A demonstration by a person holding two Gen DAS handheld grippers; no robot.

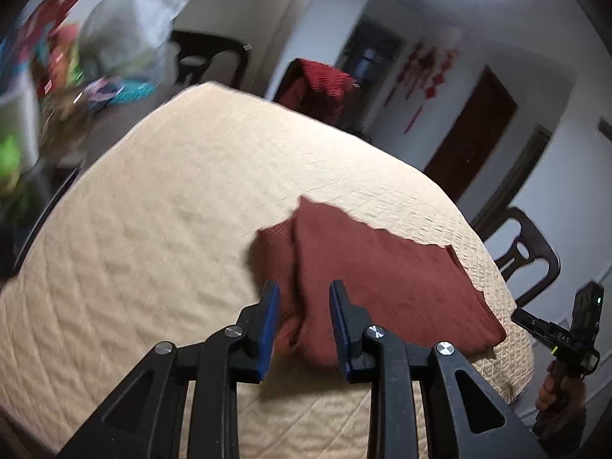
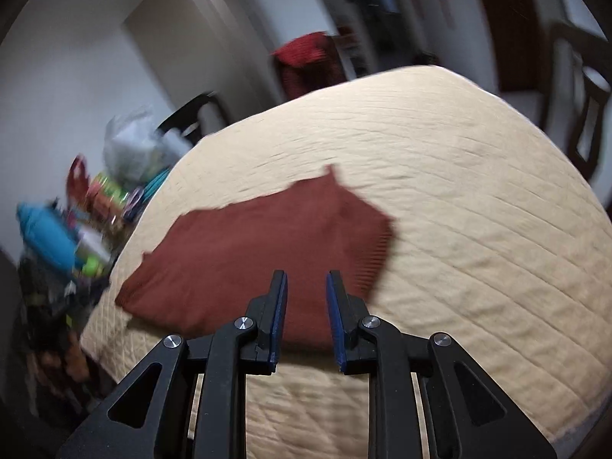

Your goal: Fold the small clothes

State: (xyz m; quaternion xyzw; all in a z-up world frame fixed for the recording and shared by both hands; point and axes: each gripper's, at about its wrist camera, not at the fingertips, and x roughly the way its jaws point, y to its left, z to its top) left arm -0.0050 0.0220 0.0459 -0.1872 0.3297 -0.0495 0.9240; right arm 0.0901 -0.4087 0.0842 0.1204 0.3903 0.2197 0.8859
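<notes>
A rust-red knit garment lies folded on the cream quilted table cover. One narrower flap shows along its left side. My left gripper hovers just above the garment's near left part, its blue pads apart and not pressing on the cloth. In the right wrist view the same garment spreads to the left. My right gripper is open over its near right part, clear of the fabric. A person's hand holds the right gripper's handle at the table's right edge.
Dark wooden chairs stand around the table. A red cloth hangs over a far chair. Bags and colourful clutter crowd the left end. The cream cover is bare beyond the garment.
</notes>
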